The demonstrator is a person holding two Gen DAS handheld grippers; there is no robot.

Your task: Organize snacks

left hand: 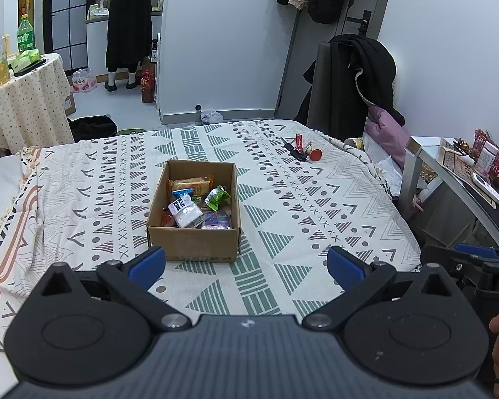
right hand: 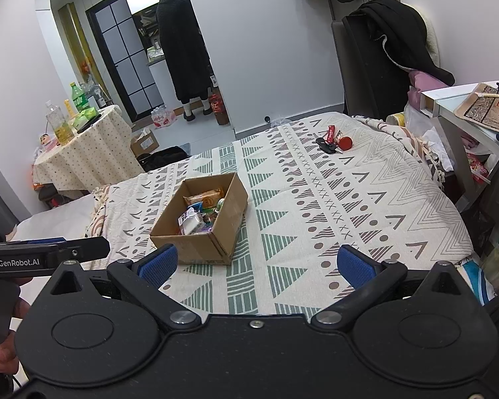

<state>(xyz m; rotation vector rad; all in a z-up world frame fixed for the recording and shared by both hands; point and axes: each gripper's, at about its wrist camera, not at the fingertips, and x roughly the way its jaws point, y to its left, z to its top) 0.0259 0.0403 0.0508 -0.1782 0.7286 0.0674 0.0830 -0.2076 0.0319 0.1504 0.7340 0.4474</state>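
Snacks (left hand: pixel 196 204) lie heaped in an open cardboard box (left hand: pixel 193 242) in the middle of the bed (left hand: pixel 332 206), atop its patterned cover; the box's long axis runs away from the cameras. Both the left hand-held gripper (left hand: pixel 246 266) and the right hand-held gripper (right hand: pixel 257 264) hover wide open and empty, short of the box. Best to come down from above on one top packet, such as the white one (left hand: pixel 186 212), closing across its narrow side

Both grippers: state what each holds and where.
Nothing. The left gripper and right gripper are open and empty, short of the cardboard box.
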